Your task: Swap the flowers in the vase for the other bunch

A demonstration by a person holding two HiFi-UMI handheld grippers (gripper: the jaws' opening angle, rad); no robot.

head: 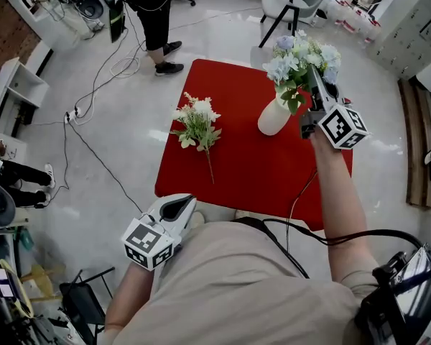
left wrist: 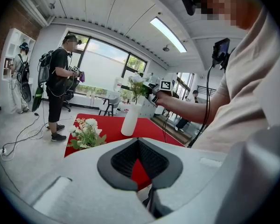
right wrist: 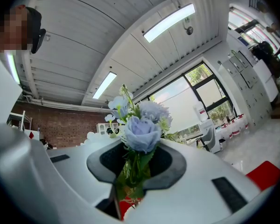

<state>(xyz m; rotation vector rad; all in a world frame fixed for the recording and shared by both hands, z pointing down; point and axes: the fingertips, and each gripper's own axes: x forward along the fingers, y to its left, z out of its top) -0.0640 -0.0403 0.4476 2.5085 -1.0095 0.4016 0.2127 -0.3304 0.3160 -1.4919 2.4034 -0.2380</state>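
Observation:
A white vase [head: 274, 117] stands at the right on the red table [head: 244, 171]. My right gripper [head: 310, 79] is shut on the stems of a blue and white bunch [head: 302, 56] held upright over the vase's mouth; how deep the stems reach is hidden by leaves. In the right gripper view the blue rose [right wrist: 141, 132] rises between the pads. A white-flowered bunch [head: 197, 124] lies on the table left of the vase. My left gripper [head: 174, 208] hovers off the table's near edge, tips together and nothing in it [left wrist: 139, 160]. It looks toward the vase [left wrist: 130, 118] and the lying bunch [left wrist: 87, 133].
A person in black [head: 154, 20] stands beyond the table's far left corner. Cables [head: 93, 99] trail over the floor to the left. A dark-framed chair [head: 284, 6] stands behind the table, and white shelving [head: 18, 85] lines the left wall.

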